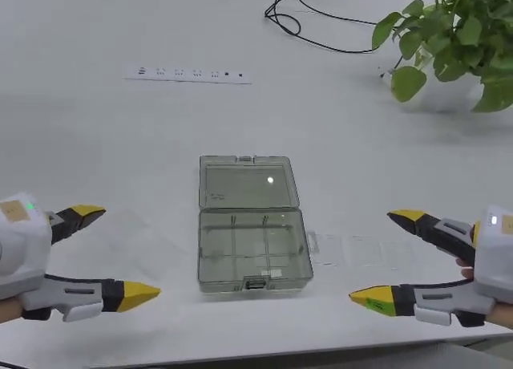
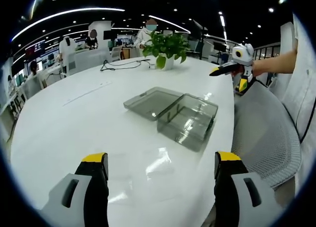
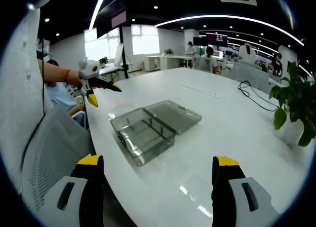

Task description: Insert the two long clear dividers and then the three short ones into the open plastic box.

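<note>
Two spread, empty sets of fingers: the left gripper (image 1: 128, 251) and right gripper (image 1: 372, 256) hover either side of an open plastic box (image 1: 252, 241) on a white table (image 1: 120, 144).

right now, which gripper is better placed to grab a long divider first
Probably left: the larger-looking clear dividers lie just ahead of the open left gripper, left of the box. The clear pieces near the right gripper look shorter, though both are faint.
</note>
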Demonstrator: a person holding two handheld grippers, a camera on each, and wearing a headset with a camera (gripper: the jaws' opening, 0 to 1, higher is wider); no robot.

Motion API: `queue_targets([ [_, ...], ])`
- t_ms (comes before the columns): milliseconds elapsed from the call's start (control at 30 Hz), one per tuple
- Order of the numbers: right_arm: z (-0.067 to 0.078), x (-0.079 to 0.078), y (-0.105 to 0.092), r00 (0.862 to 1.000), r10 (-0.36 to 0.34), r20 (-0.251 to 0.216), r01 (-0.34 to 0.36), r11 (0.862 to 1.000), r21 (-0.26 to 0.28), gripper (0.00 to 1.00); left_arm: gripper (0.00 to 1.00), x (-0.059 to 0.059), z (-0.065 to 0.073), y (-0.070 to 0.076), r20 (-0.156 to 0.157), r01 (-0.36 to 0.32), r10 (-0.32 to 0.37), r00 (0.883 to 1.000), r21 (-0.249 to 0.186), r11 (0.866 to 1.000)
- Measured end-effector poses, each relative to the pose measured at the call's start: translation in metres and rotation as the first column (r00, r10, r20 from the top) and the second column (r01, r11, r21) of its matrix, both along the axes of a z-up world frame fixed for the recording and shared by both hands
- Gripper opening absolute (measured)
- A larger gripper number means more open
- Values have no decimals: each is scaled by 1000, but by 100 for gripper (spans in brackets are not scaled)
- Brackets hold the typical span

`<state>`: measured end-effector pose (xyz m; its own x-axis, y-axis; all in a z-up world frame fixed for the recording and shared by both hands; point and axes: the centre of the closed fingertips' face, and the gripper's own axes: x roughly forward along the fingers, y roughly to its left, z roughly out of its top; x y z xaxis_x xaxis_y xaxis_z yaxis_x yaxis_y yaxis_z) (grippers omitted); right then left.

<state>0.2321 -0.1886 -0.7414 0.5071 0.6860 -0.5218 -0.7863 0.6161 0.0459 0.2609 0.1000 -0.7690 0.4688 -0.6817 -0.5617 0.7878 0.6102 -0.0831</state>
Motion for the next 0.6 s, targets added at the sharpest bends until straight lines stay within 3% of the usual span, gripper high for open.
queue_targets([
  [267, -2, 1, -2, 1000, -9, -2, 9, 1000, 2, 91, 80, 14, -10, 22, -32, -62, 64, 997, 60, 996],
  [367, -3, 1, -2, 1000, -13, -4, 13, 1000, 4, 91, 75, 17, -19, 32, -69, -91, 98, 993, 100, 991],
  [400, -4, 1, -3, 1000, -12, -5, 12, 1000, 4, 91, 74, 20, -19, 32, -60, -87, 93, 994, 97, 991],
  [600, -4, 2, -3, 1000, -15, -6, 15, 1000, 7, 91, 65, 26, -31, 45, -108, -122, 141, 984, 164, 979],
])
